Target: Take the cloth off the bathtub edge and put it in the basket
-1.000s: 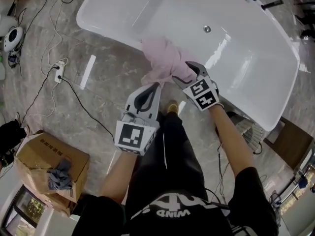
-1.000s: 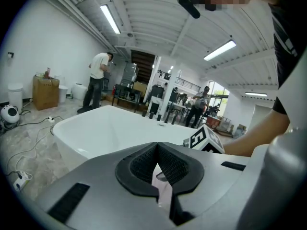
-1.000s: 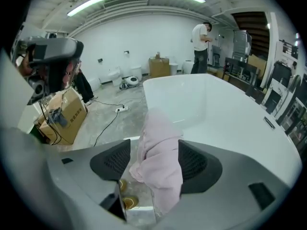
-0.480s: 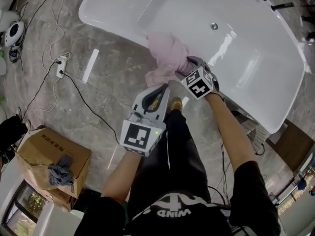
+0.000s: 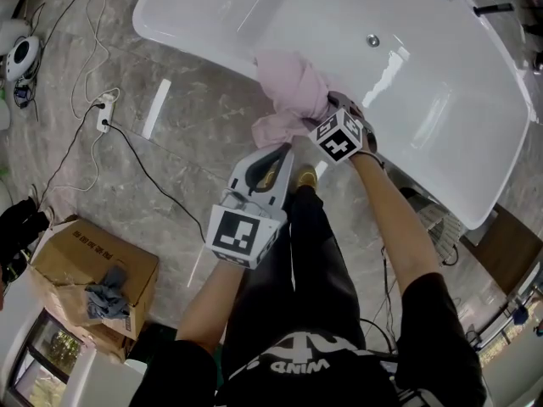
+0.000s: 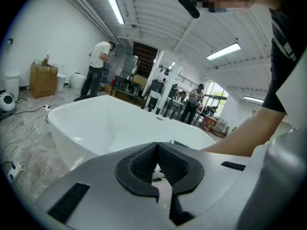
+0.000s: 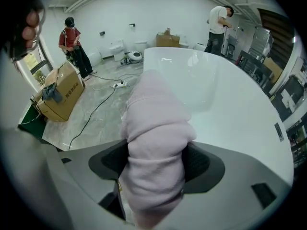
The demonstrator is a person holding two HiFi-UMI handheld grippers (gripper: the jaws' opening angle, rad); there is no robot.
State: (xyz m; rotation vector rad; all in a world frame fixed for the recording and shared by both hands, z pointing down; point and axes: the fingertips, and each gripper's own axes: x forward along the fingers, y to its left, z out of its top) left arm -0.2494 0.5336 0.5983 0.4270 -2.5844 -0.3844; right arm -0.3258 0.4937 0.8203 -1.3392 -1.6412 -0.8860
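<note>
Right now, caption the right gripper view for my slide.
Right gripper, jaws just opened wider, straddles the pink cloth draped over the white bathtub edge.

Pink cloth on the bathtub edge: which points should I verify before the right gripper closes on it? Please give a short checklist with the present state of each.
1. Pink cloth between the jaws of the right gripper: ok; it fills the gap in the right gripper view.
2. Right jaws wide enough: ok; they have just been opening and are not clamped yet.
3. Cloth free to lift from the bathtub: ok; it drapes over the rim and nothing lies on it.
4. Left gripper empty: ok; jaws together, nothing between them.
5. Basket located: cannot tell; only a cardboard box shows plainly on the floor.
</note>
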